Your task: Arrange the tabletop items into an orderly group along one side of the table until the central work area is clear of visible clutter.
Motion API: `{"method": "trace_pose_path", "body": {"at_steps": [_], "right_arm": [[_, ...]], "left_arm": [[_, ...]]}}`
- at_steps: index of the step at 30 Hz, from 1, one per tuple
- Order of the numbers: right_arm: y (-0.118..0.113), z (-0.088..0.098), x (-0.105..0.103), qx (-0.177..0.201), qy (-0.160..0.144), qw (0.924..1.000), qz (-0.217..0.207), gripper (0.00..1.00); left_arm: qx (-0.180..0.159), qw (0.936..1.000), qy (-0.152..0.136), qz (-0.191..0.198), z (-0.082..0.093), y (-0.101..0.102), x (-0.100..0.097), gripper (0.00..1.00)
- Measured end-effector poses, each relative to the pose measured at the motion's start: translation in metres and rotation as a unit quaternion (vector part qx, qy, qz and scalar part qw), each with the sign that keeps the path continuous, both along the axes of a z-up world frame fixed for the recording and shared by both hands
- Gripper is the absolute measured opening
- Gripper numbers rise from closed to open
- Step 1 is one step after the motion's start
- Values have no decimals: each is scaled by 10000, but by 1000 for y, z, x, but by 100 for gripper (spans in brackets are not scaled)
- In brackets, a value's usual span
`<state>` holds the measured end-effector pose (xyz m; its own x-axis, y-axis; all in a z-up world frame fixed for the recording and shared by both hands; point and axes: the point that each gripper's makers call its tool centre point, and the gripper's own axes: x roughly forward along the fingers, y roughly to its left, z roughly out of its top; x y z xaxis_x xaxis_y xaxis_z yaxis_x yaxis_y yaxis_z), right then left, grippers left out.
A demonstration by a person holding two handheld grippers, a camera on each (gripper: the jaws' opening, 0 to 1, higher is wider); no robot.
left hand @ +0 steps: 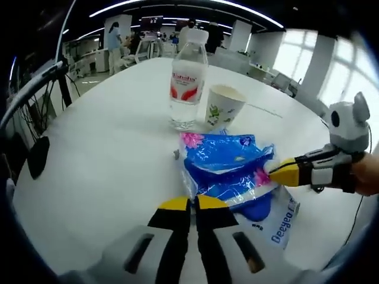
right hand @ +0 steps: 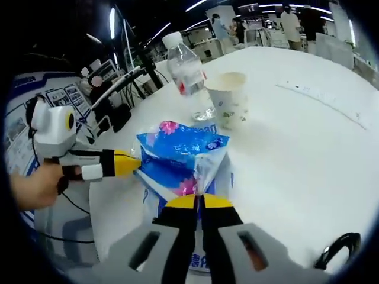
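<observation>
A blue tissue packet (left hand: 225, 160) (right hand: 180, 151) with pink flowers lies crumpled on the white table (left hand: 106, 148) (right hand: 296, 148), over a white and blue "Deeyeo" pack (left hand: 283, 222) (right hand: 198, 260). My left gripper (left hand: 193, 204) (right hand: 135, 163) is shut at the packet's near edge, pinching its plastic. From the other side, my right gripper (left hand: 275, 171) (right hand: 198, 201) is shut on the opposite edge. Just beyond the packet a clear water bottle (left hand: 188, 83) (right hand: 185, 68) with a red label stands upright. A white paper cup (left hand: 224, 106) (right hand: 230, 97) stands next to it.
A small grey scrap (left hand: 176, 154) lies by the packet. A black cable (right hand: 337, 248) loops at the table's edge. Dark stands and a chair (left hand: 38, 157) line one side of the table. People (left hand: 112, 35) stand at desks far behind.
</observation>
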<state>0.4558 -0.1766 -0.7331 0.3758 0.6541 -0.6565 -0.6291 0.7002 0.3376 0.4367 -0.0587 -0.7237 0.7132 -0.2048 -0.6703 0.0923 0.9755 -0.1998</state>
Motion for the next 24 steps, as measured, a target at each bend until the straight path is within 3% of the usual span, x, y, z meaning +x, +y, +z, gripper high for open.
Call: {"method": "trace_pose_path", "body": {"at_steps": [12, 24], "right_arm": [[-35, 28, -2, 226, -127, 9986, -452, 0], [-98, 50, 1, 210, -350, 9938, -1035, 0]], "left_arm": [[-65, 9985, -286, -453, 27, -37, -6, 0], [-15, 9892, -458, -1391, 48, -99, 17, 0]]}}
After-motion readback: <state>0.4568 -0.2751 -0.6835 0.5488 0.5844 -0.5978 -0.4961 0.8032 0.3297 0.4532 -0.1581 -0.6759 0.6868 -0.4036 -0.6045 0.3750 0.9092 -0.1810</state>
